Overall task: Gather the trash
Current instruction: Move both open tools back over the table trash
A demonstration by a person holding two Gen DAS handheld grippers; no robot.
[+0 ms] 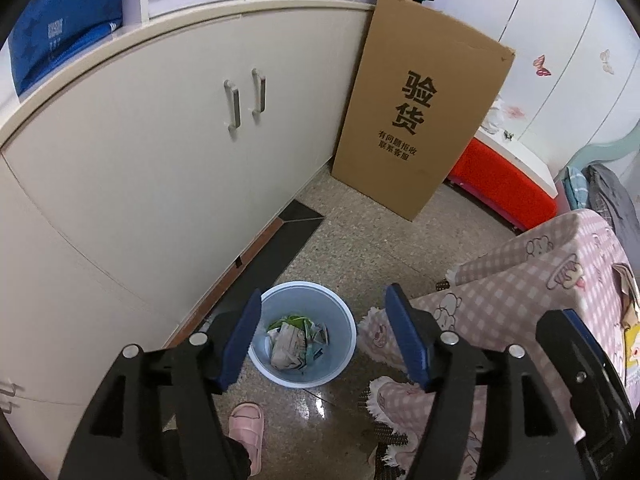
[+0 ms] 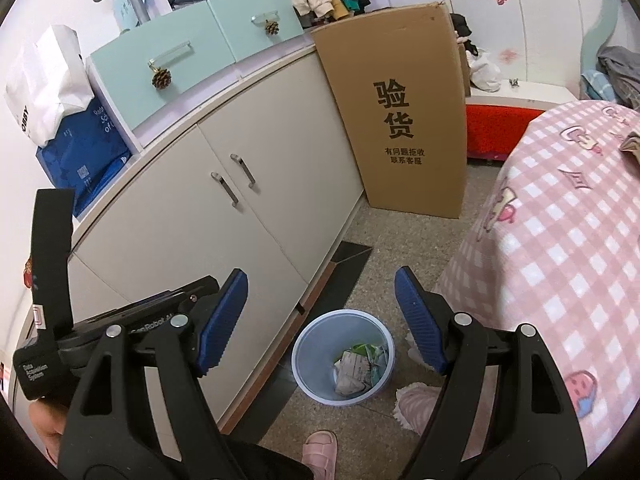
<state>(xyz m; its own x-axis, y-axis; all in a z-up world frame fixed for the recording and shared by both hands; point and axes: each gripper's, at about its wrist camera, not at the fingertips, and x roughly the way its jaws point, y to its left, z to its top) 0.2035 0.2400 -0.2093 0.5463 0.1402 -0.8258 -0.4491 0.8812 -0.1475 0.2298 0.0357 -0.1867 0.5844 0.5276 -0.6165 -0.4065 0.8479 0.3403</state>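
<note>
A pale blue bin [image 1: 343, 317] stands on the floor by the cabinet, with crumpled printed paper [image 1: 287, 347] and green wrappers inside. My left gripper [image 1: 326, 340] hovers above it, pointing steeply down. It is open, with nothing between its blue pads. My right gripper [image 2: 322, 322] is also above the bin [image 2: 310, 346], a little higher. Its jaws stand wide apart and hold nothing. The same crumpled paper [image 2: 354, 370] shows in the bin. A brownish crumpled item [image 2: 632, 144] lies on the pink checked cloth [image 2: 560, 240] at the far right edge.
A white cabinet [image 1: 160, 168] runs along the left. A tall cardboard box [image 1: 416, 120] leans against its far end. The cloth-covered table [image 1: 532, 280] is close on the right. A foot in a pink slipper [image 1: 248, 428] stands just before the bin. A red box [image 1: 504, 184] sits behind.
</note>
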